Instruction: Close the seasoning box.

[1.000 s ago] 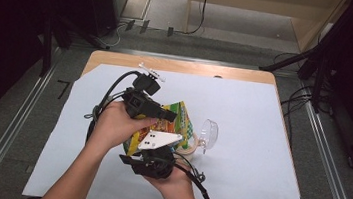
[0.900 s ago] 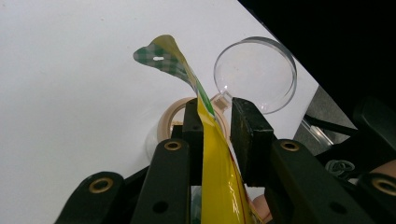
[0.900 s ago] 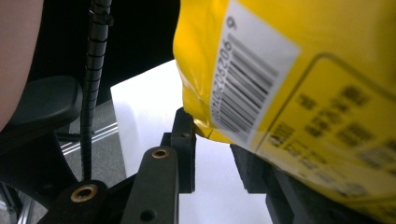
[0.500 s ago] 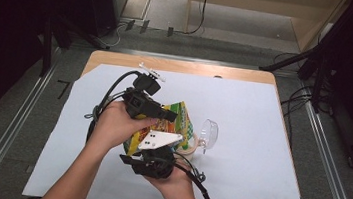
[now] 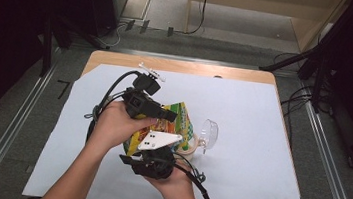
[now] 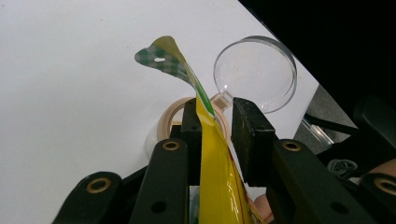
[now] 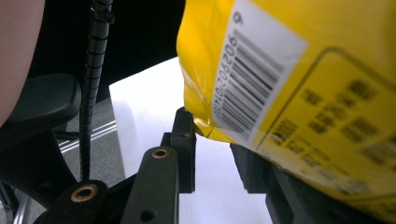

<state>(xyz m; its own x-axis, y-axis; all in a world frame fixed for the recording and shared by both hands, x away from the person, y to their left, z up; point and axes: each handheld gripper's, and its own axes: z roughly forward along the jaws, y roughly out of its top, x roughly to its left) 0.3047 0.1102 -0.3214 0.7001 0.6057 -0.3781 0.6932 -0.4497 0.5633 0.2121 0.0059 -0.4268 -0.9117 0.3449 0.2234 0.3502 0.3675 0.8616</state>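
Note:
A yellow and green snack bag (image 5: 178, 120) is held up off the white sheet between both hands. My left gripper (image 5: 170, 115) comes in from the left. In the left gripper view it (image 6: 215, 119) is shut on the bag (image 6: 212, 163) just below the checked top seal. My right gripper (image 5: 154, 152) sits below the bag under its grey plate. In the right gripper view it (image 7: 212, 135) grips the bag's lower corner, and the barcode side of the bag (image 7: 303, 84) covers the right jaw.
A clear round dish (image 5: 209, 132) stands on edge just right of the bag, also seen behind the jaws (image 6: 256, 72). A beige tape roll (image 5: 188, 148) lies beside it. The white sheet (image 5: 260, 139) covers the wooden table; cables trail from both grippers.

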